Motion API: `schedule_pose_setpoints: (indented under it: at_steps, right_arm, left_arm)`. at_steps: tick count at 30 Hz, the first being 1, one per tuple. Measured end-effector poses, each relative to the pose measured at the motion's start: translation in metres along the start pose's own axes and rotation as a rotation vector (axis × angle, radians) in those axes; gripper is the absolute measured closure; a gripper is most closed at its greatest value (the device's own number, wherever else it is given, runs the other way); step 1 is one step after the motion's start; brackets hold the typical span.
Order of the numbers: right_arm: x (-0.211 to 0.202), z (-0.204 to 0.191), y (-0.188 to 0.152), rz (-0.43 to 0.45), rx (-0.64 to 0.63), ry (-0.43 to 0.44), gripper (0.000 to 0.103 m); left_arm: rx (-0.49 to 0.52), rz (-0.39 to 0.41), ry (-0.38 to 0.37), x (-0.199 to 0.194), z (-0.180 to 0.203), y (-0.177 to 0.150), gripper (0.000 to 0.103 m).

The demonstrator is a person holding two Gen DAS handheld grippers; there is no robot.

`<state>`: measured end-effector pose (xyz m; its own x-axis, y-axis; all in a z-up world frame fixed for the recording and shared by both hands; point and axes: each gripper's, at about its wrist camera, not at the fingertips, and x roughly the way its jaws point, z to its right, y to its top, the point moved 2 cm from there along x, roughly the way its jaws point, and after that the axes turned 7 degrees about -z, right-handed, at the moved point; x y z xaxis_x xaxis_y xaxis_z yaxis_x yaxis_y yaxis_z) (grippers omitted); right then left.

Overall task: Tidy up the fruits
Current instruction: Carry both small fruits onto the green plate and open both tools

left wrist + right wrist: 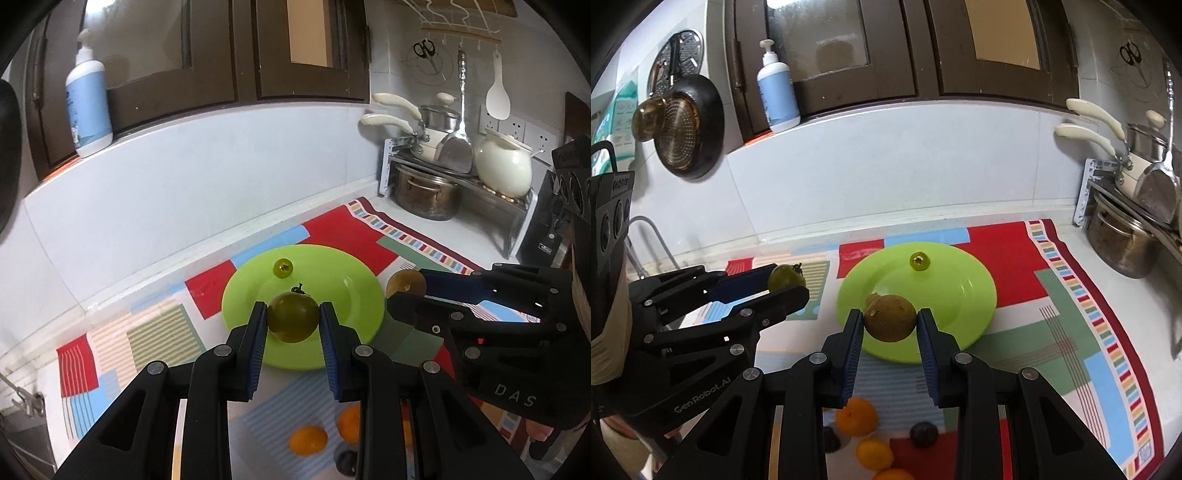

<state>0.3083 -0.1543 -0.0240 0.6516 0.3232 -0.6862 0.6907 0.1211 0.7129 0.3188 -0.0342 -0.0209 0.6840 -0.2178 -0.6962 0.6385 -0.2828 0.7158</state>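
A green plate (347, 295) (960, 291) lies on a patterned mat with one small green grape (282, 267) (919, 261) on its far side. My left gripper (293, 319) is shut on a green tomato (293, 317) with a stem, held above the plate's near part; it also shows in the right wrist view (786, 277). My right gripper (890, 321) is shut on a brown round fruit (891, 319), held above the plate's near edge; the fruit shows in the left wrist view (405, 282).
Oranges (857, 415) (307, 440) and dark plums (923, 434) lie on the mat (1071, 314) below the grippers. A rack with pots (428, 192) stands at the right. A soap bottle (88, 99) stands on the sill. A sink tap (646, 236) is at the left.
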Motion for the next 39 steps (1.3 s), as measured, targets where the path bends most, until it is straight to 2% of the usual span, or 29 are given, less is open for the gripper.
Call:
schedule_pose_setpoints:
  at_steps: [14,25,34,35,37,39]
  right_arm:
    - [0.060,0.022,0.028,-0.054,0.001,-0.013,0.072]
    - [0.106,0.040,0.034,-0.112,0.026,-0.019,0.072]
    - [0.126,0.048,0.034,-0.144,0.028,-0.036,0.072]
    - [0.127,0.048,0.034,-0.144,0.029,-0.040,0.072]
    - [0.127,0.049,0.034,-0.138,0.027,-0.052,0.072]
    - [0.125,0.048,0.034,-0.135,0.024,-0.060,0.072]
  left_arm:
    - [0.006,-0.063,0.000,0.068,-0.018,0.023,0.074]
    - [0.006,-0.131,-0.008,0.119,-0.026,0.024,0.074]
    - [0.015,-0.164,-0.007,0.142,-0.028,0.023,0.074]
    - [0.016,-0.162,-0.006,0.143,-0.028,0.023,0.073]
    - [0.018,-0.153,0.001,0.142,-0.027,0.023,0.065]
    - [0.017,-0.148,0.010,0.140,-0.028,0.024,0.063]
